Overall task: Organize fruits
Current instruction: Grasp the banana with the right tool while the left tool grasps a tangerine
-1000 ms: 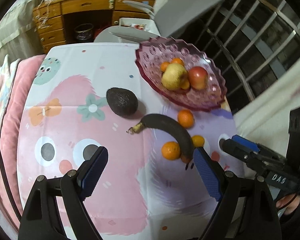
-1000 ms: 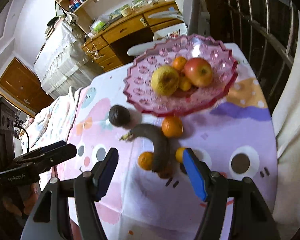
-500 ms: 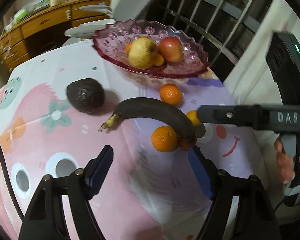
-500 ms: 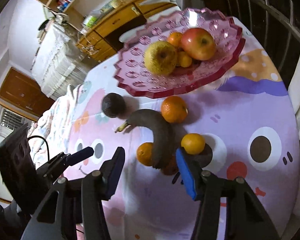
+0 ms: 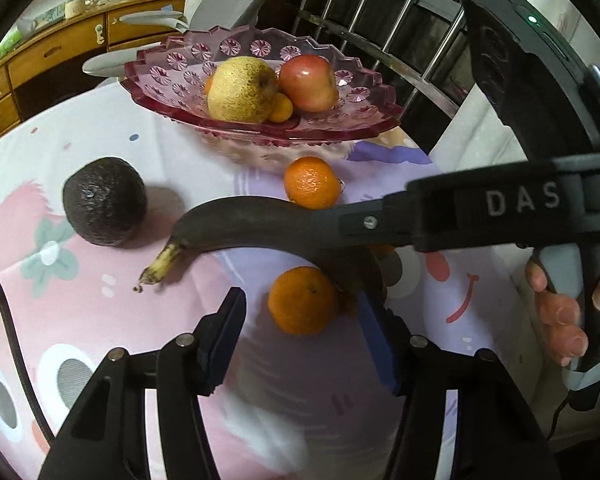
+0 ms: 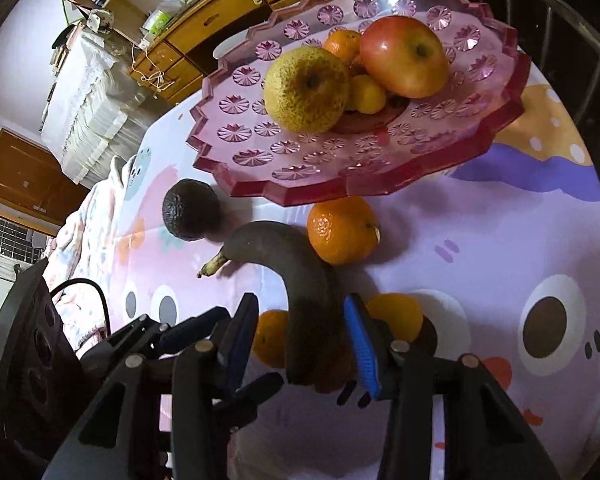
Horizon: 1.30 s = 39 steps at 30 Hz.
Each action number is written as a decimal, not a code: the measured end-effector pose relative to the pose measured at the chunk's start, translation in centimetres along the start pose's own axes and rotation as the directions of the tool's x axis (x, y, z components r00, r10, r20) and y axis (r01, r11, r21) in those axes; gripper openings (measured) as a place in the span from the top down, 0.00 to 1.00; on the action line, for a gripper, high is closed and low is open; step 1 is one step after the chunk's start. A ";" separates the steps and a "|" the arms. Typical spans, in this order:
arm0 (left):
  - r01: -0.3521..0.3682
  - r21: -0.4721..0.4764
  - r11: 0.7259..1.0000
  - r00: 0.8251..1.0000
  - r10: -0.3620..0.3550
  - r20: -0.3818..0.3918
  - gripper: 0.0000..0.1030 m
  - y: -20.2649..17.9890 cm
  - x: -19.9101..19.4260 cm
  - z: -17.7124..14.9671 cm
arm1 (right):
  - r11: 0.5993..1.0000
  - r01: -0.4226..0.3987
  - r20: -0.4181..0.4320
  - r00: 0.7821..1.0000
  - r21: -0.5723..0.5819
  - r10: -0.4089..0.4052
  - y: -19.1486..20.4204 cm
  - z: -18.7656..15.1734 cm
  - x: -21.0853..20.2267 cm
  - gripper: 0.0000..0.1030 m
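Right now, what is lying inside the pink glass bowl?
The pink scalloped glass bowl holds a rough yellow pear, a red apple, a small yellow citrus and an orange mandarin. They cover the bowl's centre, so anything beneath is hidden.

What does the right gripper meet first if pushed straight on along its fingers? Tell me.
The blackened banana: its thick end already lies between the open right gripper fingers. Past it, the orange below the pink dish, though depth is uncertain.

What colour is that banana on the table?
The banana is almost wholly dark brown-black, with only its stem tip yellowish. The right wrist view shows it best.
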<state>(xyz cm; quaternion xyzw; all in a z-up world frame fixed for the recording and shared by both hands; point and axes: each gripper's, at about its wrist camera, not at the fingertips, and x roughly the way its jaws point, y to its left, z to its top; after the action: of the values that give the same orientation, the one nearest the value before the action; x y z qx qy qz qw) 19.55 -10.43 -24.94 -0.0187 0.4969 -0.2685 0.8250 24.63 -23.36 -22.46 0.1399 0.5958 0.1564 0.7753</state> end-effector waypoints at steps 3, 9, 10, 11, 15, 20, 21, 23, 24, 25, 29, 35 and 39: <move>0.031 -0.016 0.999 1.000 -0.031 0.004 0.47 0.2 0.3 0.0 | 1.000 0.002 -0.020 1.000 -0.002 -0.002 0.1 0.5 0.5 0.58; 0.107 -0.058 0.993 0.994 -0.107 0.001 0.47 1.2 1.0 0.1 | 0.998 0.049 -0.114 0.992 -0.035 -0.053 0.5 1.8 2.1 0.59; 0.117 -0.063 0.991 0.993 -0.117 0.001 0.47 1.4 1.1 0.0 | 0.998 0.051 -0.122 0.991 -0.042 -0.056 0.6 1.9 2.3 0.60; 0.130 -0.069 0.989 0.992 -0.130 0.000 0.47 1.6 1.2 0.0 | 0.997 0.058 -0.130 0.989 -0.056 -0.065 0.7 2.0 2.6 0.60; 0.179 -0.099 0.979 0.984 -0.180 -0.005 0.47 2.3 1.7 0.0 | 0.993 0.082 -0.148 0.984 -0.090 -0.094 1.6 2.5 3.5 0.60; 0.230 -0.137 0.964 0.972 -0.234 -0.011 0.49 3.1 2.4 0.1 | 0.990 0.097 -0.158 0.981 -0.102 -0.112 1.8 3.0 3.9 0.65; 0.237 -0.138 0.962 0.970 -0.241 -0.011 0.51 3.2 2.4 0.0 | 0.990 0.094 -0.160 0.981 -0.102 -0.110 1.6 2.9 3.8 0.65; 0.260 -0.141 0.955 0.964 -0.264 -0.012 0.56 3.3 2.5 0.0 | 0.991 0.088 -0.161 0.982 -0.098 -0.103 1.5 2.9 3.7 0.66; 0.266 -0.144 0.953 0.963 -0.271 -0.012 0.60 3.4 2.3 -0.2 | 0.992 0.086 -0.160 0.982 -0.095 -0.100 1.5 2.9 3.6 0.67; 0.256 -0.146 0.956 0.965 -0.261 -0.015 0.65 3.5 2.4 -0.2 | 0.992 0.085 -0.160 0.982 -0.093 -0.099 1.4 2.9 3.6 0.67; 0.244 -0.147 0.959 0.968 -0.249 -0.019 0.65 3.5 2.2 -0.2 | 0.992 0.084 -0.158 0.983 -0.093 -0.098 1.0 2.7 3.3 0.68; 0.222 -0.148 0.964 0.974 -0.227 -0.018 0.66 3.7 1.2 -0.8 | 0.993 0.076 -0.156 0.984 -0.096 -0.090 1.1 2.5 3.1 0.70; 0.203 -0.165 0.965 0.977 -0.211 -0.033 0.66 3.8 0.6 -1.6 | 0.993 0.064 -0.153 0.985 -0.096 -0.079 1.4 2.2 2.8 0.72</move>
<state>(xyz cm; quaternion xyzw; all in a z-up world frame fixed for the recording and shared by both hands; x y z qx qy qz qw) 20.01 -7.10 -27.40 -0.1302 0.5326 -0.3129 0.7756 27.32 -21.06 -23.80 0.0704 0.6517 0.1658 0.7368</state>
